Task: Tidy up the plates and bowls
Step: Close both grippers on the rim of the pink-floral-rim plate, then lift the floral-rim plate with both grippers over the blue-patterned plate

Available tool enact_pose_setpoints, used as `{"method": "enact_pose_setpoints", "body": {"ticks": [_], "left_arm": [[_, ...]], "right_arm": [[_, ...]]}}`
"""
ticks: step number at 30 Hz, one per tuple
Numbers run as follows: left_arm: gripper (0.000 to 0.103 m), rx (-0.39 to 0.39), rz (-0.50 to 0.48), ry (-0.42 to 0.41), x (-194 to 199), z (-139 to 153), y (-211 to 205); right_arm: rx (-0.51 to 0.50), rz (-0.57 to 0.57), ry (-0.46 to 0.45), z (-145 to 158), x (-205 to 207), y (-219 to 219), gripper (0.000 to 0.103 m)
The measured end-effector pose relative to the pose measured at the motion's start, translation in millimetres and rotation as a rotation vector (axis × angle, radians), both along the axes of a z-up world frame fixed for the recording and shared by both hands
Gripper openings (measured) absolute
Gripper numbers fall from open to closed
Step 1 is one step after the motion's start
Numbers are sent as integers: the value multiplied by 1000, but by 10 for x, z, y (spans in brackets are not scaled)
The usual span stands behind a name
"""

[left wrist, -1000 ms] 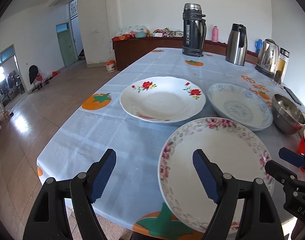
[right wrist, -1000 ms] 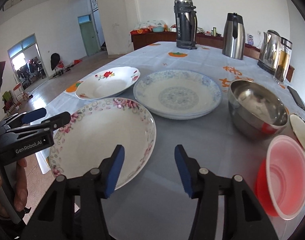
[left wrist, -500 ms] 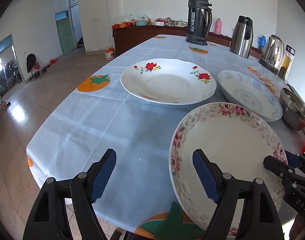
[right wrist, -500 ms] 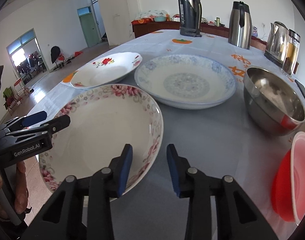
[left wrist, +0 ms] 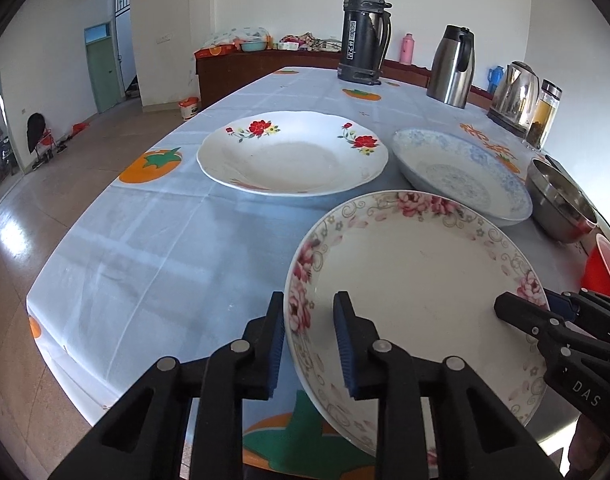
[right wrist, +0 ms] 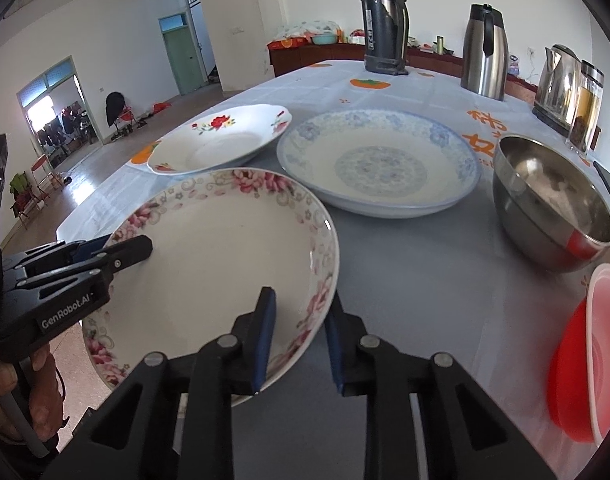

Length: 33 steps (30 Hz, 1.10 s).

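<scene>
Nearest the cameras, the pink-flowered plate (left wrist: 417, 300) sits at the near edge of the desk (left wrist: 153, 240), filling the lower right of the left wrist view and the lower left of the right wrist view. The left tool (left wrist: 309, 344) straddles its left rim and the right tool (right wrist: 299, 344) its right rim; both sets of jaws are closing with the rim between them, one pad above the plate's face and one outside, and neither yet looks firmly pressed on. To do this lift well, I judge both should bite fully before any rise, then come up together and level so the plate neither tips nor slips. Beyond it, in the middle of both views, lie the red-flowered plate (left wrist: 293, 152) and the blue-patterned plate (right wrist: 379, 162), either a likely base for stacking. At the right are a steel bowl (right wrist: 553, 200) and a red plastic bowl (right wrist: 589, 352). Readable writing: "GenRobot.AI" on the left tool's body, "DAS" on the right one's. Farthest back, the dark flask (left wrist: 365, 32) bears a label too small to read.
</scene>
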<state>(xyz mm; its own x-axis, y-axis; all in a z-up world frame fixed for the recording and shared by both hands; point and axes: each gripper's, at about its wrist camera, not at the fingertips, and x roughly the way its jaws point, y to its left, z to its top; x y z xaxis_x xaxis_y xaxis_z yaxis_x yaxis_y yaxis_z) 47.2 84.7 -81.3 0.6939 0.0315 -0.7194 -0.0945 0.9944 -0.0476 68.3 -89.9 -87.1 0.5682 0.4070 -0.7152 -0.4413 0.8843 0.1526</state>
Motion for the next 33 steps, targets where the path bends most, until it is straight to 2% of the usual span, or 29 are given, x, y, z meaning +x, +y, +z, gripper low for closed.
{"method": "enact_pose_setpoints", "body": {"ticks": [5, 7, 12, 21, 26, 33], "left_arm": [[27, -8, 29, -19, -15, 33, 77], [16, 7, -4, -17, -12, 30, 26], [16, 46, 15, -13, -19, 32, -67], [16, 14, 15, -22, -20, 19, -40], [15, 7, 18, -30, -51, 61, -80], [16, 9, 44, -35, -40, 140, -82]], "right_arm": [[3, -1, 0, 6, -13, -12, 24], [-1, 1, -8, 11, -23, -9, 24], [-37, -16, -29, 16, -27, 1, 22], [-15, -17, -30, 28, -36, -74, 20], [-65, -28, -50, 62, -62, -54, 18], [-28, -38, -70, 188, -65, -105, 16]]}}
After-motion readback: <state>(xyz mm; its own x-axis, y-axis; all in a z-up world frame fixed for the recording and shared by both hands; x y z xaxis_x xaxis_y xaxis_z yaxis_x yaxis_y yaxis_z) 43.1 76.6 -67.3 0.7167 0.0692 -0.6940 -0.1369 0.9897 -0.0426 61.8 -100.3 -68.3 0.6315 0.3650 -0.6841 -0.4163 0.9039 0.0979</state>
